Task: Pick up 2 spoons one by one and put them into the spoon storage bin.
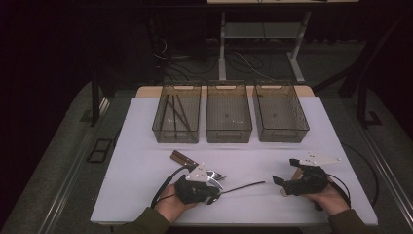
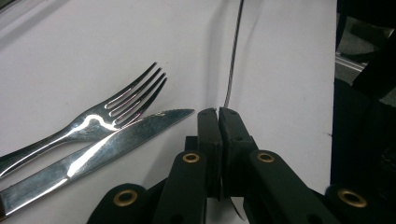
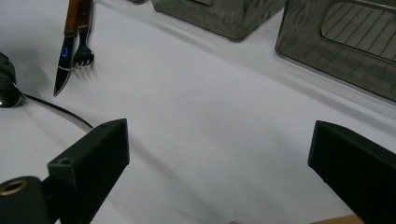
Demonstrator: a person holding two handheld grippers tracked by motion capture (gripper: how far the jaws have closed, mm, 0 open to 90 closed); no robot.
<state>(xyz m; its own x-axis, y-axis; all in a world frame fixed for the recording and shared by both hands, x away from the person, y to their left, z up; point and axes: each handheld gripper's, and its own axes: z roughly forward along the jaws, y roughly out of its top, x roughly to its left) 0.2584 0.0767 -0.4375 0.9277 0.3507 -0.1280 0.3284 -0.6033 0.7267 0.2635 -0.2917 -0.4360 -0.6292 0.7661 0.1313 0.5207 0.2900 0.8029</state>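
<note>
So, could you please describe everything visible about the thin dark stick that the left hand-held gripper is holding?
The thin dark stick is long, slender and slightly curved, probably a chopstick, with a faint sheen. It lies low across the white table, pointing from the left hand-held gripper toward the right one. The black jaws are shut on its near end. It lies apart from the silver metal fork and knife beside it.
</note>
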